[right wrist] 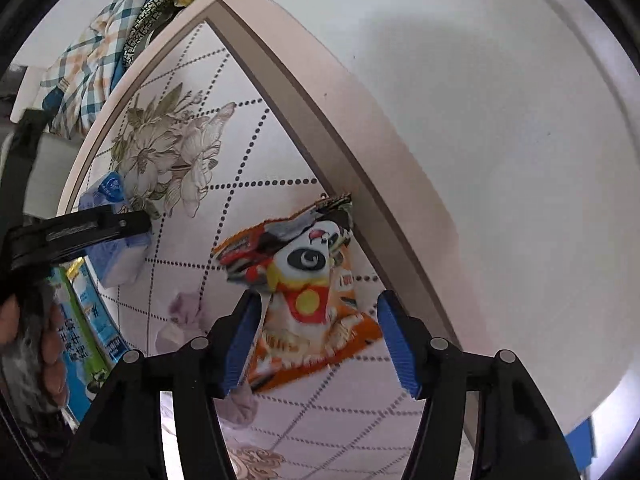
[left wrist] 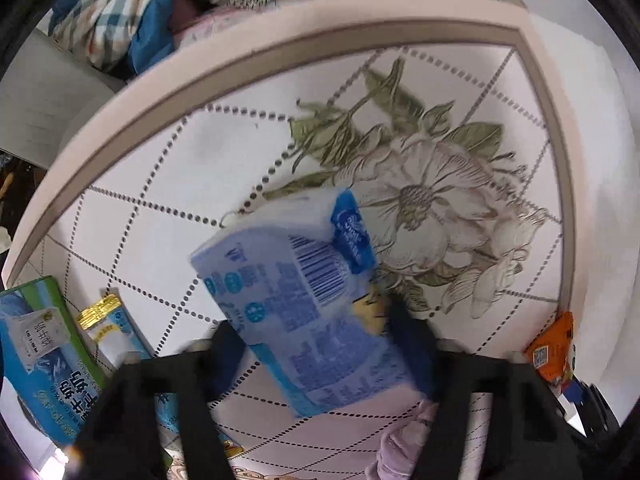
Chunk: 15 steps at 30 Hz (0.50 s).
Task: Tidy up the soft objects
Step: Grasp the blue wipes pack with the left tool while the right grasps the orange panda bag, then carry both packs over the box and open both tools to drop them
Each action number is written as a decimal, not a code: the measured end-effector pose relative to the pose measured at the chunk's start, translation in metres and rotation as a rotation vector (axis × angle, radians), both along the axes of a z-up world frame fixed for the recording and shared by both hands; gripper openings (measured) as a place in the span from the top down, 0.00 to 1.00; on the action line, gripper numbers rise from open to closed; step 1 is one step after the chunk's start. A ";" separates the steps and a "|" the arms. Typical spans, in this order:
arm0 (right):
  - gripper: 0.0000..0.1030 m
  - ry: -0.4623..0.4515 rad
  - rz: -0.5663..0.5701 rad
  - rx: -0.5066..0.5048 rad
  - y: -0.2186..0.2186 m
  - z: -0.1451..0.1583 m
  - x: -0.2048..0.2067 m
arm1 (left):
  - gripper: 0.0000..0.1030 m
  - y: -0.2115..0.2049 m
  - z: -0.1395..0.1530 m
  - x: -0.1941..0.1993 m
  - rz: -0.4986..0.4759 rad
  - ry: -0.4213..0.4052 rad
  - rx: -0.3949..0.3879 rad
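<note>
1. Left tool (left wrist: pixel 316 344) is clamped on a blue tissue pack (left wrist: pixel 296 304); the pack sticks out forward between the fingers, barcode face up, tilted, above the surface (left wrist: pixel 168 184).
2. Right wrist view shows the same tissue pack (right wrist: pixel 114 240) at far left, with a black finger of the left tool across it and the person's hand (right wrist: pixel 24 332) behind.
3. Right tool (right wrist: pixel 320 340) has its blue pads (right wrist: pixel 400 344) apart, one on each side of an orange snack bag (right wrist: pixel 304 292) with a panda print; cannot tell whether the pads touch it.
4. Snack bag lies flat on the surface, its top end just beside the raised brown border (right wrist: pixel 320 120) at the surface's right edge.
5. Surface is white with dotted diamond lines and a large flower print (left wrist: pixel 420 208), framed by a pinkish rim.
6. Green-and-blue milk carton box (left wrist: pixel 40 352) and a gold-topped blue packet (left wrist: pixel 108 332) lie at the left edge of the surface, near the left tool.
7. Pale lilac cloth (right wrist: pixel 188 308) lies on the surface between the two tools, partly under the right tool.
8. Plaid fabric (left wrist: pixel 104 12) is piled beyond the far edge of the surface.
9. Left wrist frame is motion-blurred.
</note>
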State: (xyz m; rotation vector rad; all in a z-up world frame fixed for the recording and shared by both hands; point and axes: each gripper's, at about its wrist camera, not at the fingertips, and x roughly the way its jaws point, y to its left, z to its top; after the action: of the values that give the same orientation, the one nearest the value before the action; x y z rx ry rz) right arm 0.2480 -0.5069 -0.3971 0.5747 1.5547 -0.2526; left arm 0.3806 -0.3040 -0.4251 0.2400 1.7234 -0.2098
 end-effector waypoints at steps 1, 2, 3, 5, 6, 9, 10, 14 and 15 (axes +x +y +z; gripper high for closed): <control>0.41 -0.005 0.001 -0.029 0.001 -0.003 0.001 | 0.54 0.001 0.003 0.001 -0.008 -0.003 -0.002; 0.55 -0.005 0.004 -0.042 0.003 -0.006 0.002 | 0.56 0.000 0.004 -0.002 -0.017 -0.005 -0.001; 0.56 -0.006 0.011 -0.062 0.006 -0.006 0.003 | 0.58 0.001 0.005 -0.005 -0.021 -0.010 0.002; 0.58 -0.006 0.023 -0.089 0.010 -0.003 0.003 | 0.60 0.008 0.013 -0.009 -0.029 -0.034 0.006; 0.59 -0.008 0.029 -0.100 0.014 -0.001 0.003 | 0.60 0.011 0.019 -0.010 -0.032 -0.044 0.005; 0.60 -0.032 0.034 -0.114 0.024 0.013 0.001 | 0.61 0.019 0.036 -0.022 -0.032 -0.071 -0.029; 0.60 -0.041 0.036 -0.116 0.029 0.018 0.001 | 0.61 0.023 0.045 -0.027 -0.028 -0.079 -0.050; 0.61 -0.090 0.050 -0.096 0.050 0.048 -0.003 | 0.61 0.041 0.084 -0.044 -0.028 -0.133 -0.111; 0.61 -0.106 0.061 -0.092 0.059 0.058 -0.004 | 0.61 0.049 0.095 -0.049 -0.026 -0.147 -0.132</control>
State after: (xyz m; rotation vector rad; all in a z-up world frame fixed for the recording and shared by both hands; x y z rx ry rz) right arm 0.2441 -0.4483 -0.3388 0.4601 1.4476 -0.2422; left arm 0.3312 -0.2552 -0.3297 0.1769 1.5545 -0.3160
